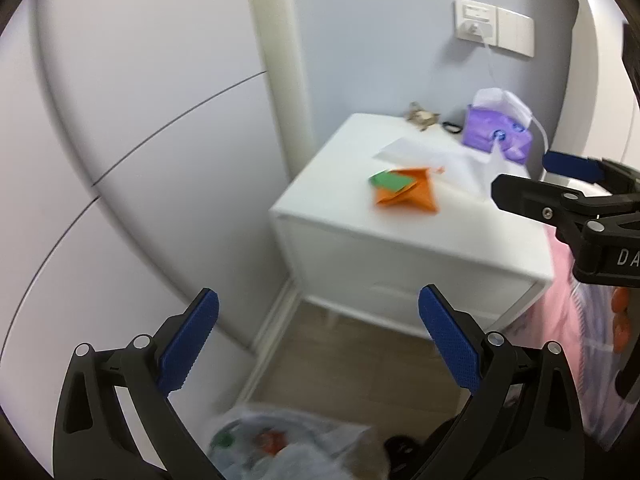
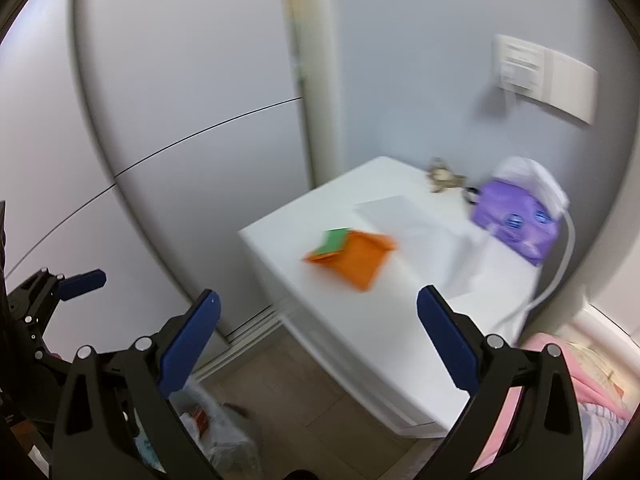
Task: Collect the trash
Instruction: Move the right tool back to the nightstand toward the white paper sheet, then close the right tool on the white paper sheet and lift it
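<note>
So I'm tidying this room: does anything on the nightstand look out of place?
Yes. A folded orange and green paper lies loose near the front of the white nightstand, beside a flat white sheet. A small crumpled brownish scrap sits at the back edge.

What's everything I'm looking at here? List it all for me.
nightstand: one, white, against the wall
folded paper: one, orange with a green piece, on the nightstand's front part
white sheet: one, behind the orange paper
tissue pack: one, purple, back right of the nightstand
small crumpled object: one, brownish, at the back edge
wall socket: one, white, above the nightstand
trash bag: one, clear, on the floor
pink bedding: right of the nightstand
left gripper: one, black with blue pads, open
right gripper: one, same look, open
</note>
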The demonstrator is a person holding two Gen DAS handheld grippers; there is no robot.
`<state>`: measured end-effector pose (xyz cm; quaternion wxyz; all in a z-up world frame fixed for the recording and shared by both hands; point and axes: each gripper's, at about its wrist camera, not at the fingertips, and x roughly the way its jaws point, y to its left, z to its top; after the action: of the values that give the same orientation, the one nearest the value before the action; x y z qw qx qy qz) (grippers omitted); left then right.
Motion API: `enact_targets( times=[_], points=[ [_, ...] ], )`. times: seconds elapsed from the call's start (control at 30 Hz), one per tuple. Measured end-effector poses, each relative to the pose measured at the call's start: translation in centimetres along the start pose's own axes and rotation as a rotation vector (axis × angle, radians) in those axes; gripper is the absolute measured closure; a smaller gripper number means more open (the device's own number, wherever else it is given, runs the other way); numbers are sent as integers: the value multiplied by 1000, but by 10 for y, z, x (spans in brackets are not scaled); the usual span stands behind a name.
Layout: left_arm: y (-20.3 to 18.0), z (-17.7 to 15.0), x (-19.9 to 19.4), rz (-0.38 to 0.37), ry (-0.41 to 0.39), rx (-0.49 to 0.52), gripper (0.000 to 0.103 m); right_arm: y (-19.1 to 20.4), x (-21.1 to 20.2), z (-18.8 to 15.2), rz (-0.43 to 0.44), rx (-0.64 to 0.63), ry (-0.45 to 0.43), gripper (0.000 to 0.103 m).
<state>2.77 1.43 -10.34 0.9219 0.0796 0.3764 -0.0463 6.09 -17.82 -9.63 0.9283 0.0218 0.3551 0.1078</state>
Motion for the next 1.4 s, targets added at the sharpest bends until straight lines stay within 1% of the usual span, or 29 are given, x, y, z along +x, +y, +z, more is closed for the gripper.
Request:
enact_targets(
  times=[0.07,0.2,0.33,0.57,0.67,0.87,1.1,1.13,1.2,1.27,1.3,1.33,1.37,1.4],
  points=[
    [-11,13,12,-31,5,0,6,-21,1,3,-19,43,-1,7],
    [-38,33,33,-67,5,22,6,-62,8,8,-68,117,9,7],
    [-67,53,53,-94,5,69,6,-89,20,13,-100,180,27,7],
    [-111,76,82,-109,-16,186,6,-120,42,22,-115,259,59,7],
    [-125,83,94,-122,-17,212,6,-130,56,23,-117,281,88,7],
    [-130,92,122,-142,-4,233,6,-142,89,20,-124,301,147,7],
    [-122,94,153,-174,34,167,6,-152,117,17,-134,340,182,8],
    [-121,93,156,-175,38,161,6,-153,119,17,-134,341,186,20],
    [-118,93,161,-176,41,153,6,-153,126,17,-140,333,201,38],
    [-116,93,163,-175,41,147,6,-154,130,17,-142,334,211,43],
    [-114,93,164,-175,43,142,6,-155,134,16,-139,335,217,50],
    [-113,93,165,-176,45,138,6,-154,136,15,-139,334,222,62],
    [-112,93,166,-176,45,134,6,-154,138,15,-143,330,226,67],
    [-111,94,167,-177,45,130,6,-154,139,14,-147,327,229,77]
  ],
)
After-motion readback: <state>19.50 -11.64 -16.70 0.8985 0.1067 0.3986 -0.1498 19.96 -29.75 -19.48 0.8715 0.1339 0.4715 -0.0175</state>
